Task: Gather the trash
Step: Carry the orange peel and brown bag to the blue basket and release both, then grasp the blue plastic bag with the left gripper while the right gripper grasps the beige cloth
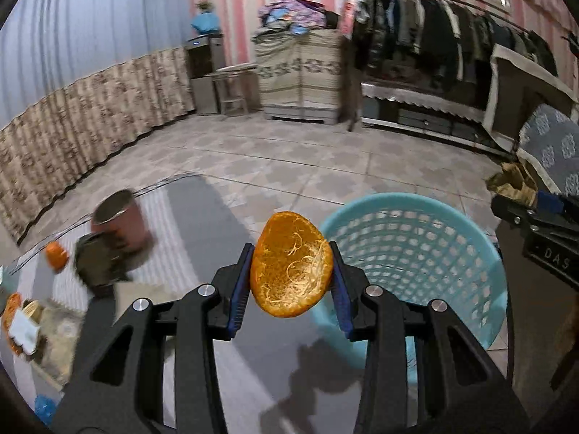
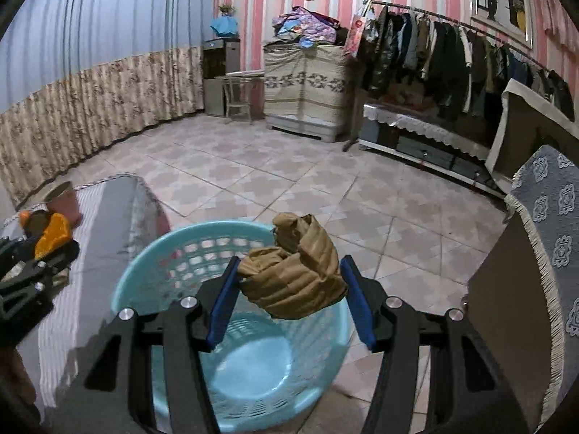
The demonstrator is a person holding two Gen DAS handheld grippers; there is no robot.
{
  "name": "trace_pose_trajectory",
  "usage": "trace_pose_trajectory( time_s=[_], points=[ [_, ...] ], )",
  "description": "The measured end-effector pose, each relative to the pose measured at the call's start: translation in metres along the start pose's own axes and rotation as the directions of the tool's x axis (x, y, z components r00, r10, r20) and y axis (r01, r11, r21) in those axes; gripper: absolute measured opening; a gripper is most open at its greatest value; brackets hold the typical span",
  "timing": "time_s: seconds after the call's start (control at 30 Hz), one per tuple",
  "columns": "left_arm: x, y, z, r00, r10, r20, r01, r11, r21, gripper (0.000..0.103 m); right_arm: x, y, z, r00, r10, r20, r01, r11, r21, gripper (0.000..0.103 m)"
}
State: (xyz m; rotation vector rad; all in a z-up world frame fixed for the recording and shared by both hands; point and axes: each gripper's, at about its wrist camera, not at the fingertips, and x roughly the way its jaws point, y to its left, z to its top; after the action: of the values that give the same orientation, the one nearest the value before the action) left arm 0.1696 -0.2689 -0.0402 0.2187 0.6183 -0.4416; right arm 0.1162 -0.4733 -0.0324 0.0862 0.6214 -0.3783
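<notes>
In the left wrist view my left gripper (image 1: pixel 291 266) is shut on a piece of orange peel (image 1: pixel 291 264), its pith side facing the camera, held over the table edge just left of a light blue plastic basket (image 1: pixel 416 253). In the right wrist view my right gripper (image 2: pixel 289 278) is shut on a crumpled brown paper wad (image 2: pixel 295 273), held above the rim of the same basket (image 2: pixel 159 271), which stands on the tiled floor with nothing seen inside. The left gripper with its peel (image 2: pixel 50 238) shows at the left edge there; the right gripper with its wad (image 1: pixel 514 184) shows at the right edge of the left view.
On the glass-topped table (image 1: pixel 202 217) stand a reddish cup (image 1: pixel 121 222), a dark crumpled scrap (image 1: pixel 97 264), an orange piece (image 1: pixel 56 255) and more litter at the left edge (image 1: pixel 21 322). A patterned grey cushion (image 2: pixel 550 224) sits at right. Wardrobe, clothes rack and curtains line the far walls.
</notes>
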Motion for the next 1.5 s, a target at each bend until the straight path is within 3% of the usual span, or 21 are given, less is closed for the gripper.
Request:
trace_pose_trajectory(
  time_s=[0.27,0.3,0.37,0.43,0.57,0.83,0.87,0.9,0.93,1.07,1.3,1.5],
  points=[
    [0.032,-0.045,0.021,0.998,-0.058,-0.006,0.058,0.996,0.062,0.043,0.018,-0.036,-0.002,1.0,0.01,-0.028,-0.008,0.996,0.088,0.055],
    [0.034,-0.045,0.022,0.998,-0.062,-0.009,0.062,0.996,0.061,0.047,0.018,-0.041,-0.004,1.0,0.009,-0.029,-0.006,0.995,0.103,0.055],
    [0.037,-0.046,0.025,0.998,-0.063,-0.008,0.063,0.996,0.055,0.074,0.019,-0.047,-0.005,0.999,0.02,-0.03,-0.016,0.991,0.135,0.055],
    [0.034,-0.042,0.029,0.998,-0.053,0.019,0.052,0.998,0.041,0.085,0.02,-0.048,-0.006,0.999,0.027,-0.033,-0.022,0.989,0.144,0.055],
    [0.024,-0.023,0.035,0.999,-0.021,0.043,0.021,1.0,0.009,0.094,0.022,-0.036,-0.006,0.999,0.029,-0.046,-0.024,0.994,0.107,0.055],
    [0.005,0.028,0.031,0.996,0.051,0.068,-0.047,0.996,-0.071,0.098,0.031,0.008,-0.008,0.992,0.103,-0.072,-0.101,0.994,0.029,0.057],
    [0.005,0.033,0.03,0.996,0.057,0.064,-0.052,0.996,-0.076,0.098,0.032,0.014,-0.008,0.991,0.117,-0.07,-0.116,0.993,0.023,0.06],
    [0.004,0.038,0.029,0.996,0.064,0.059,-0.059,0.995,-0.083,0.098,0.032,0.017,-0.009,0.99,0.122,-0.068,-0.121,0.992,0.022,0.073],
    [0.003,0.044,0.027,0.996,0.074,0.054,-0.069,0.994,-0.09,0.098,0.031,0.021,-0.01,0.989,0.131,-0.061,-0.13,0.991,0.022,0.079],
    [-0.003,0.061,0.02,0.994,0.098,0.048,-0.091,0.989,-0.116,0.098,0.026,0.031,-0.011,0.993,0.113,-0.037,-0.114,0.994,-0.002,0.087],
    [-0.027,0.093,0.001,0.991,0.12,0.054,-0.11,0.982,-0.156,0.098,0.017,0.046,-0.011,0.997,0.076,0.002,-0.076,0.997,-0.024,0.089],
    [-0.058,0.128,-0.028,0.987,0.155,0.039,-0.145,0.971,-0.19,0.098,0.0,0.077,-0.014,0.993,0.106,0.044,-0.102,0.991,-0.081,0.089]
  ],
)
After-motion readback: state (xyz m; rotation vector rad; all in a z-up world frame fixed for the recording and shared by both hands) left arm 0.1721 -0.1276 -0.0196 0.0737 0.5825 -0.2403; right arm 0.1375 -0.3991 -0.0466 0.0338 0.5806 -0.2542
